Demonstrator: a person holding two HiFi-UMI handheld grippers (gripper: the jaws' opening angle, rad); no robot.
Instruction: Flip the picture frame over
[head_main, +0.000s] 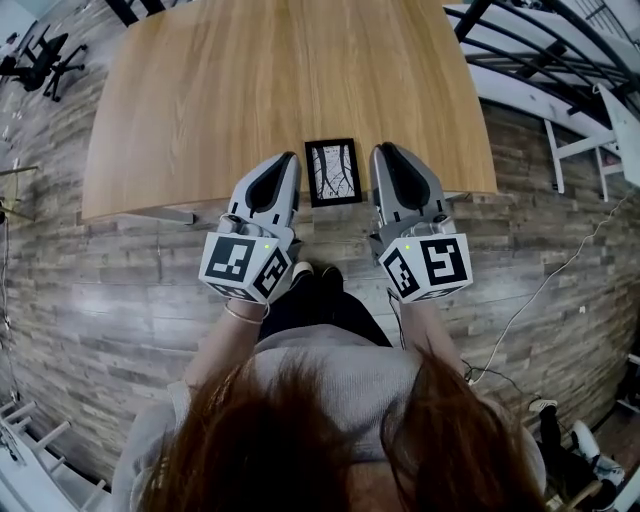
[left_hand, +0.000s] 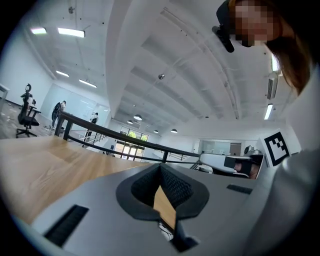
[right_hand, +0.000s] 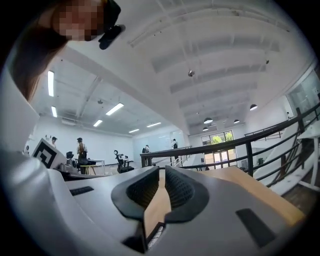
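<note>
A small black picture frame (head_main: 333, 172) lies flat near the front edge of the wooden table (head_main: 230, 90), its branch-like picture facing up. My left gripper (head_main: 288, 160) hovers just left of the frame and my right gripper (head_main: 382, 150) just right of it, both pointing forward over the table edge and apart from the frame. In the left gripper view the jaws (left_hand: 161, 166) are shut with nothing between them. The right gripper view shows its jaws (right_hand: 162, 170) shut too, holding nothing. A sliver of the frame (right_hand: 154, 235) shows low through the slit.
The table's front edge (head_main: 200, 205) runs under both grippers. An office chair (head_main: 40, 55) stands at the far left, a dark railing (head_main: 540, 50) at the far right. A cable (head_main: 545, 285) trails on the plank floor. The person's shoes (head_main: 315, 272) are below the table edge.
</note>
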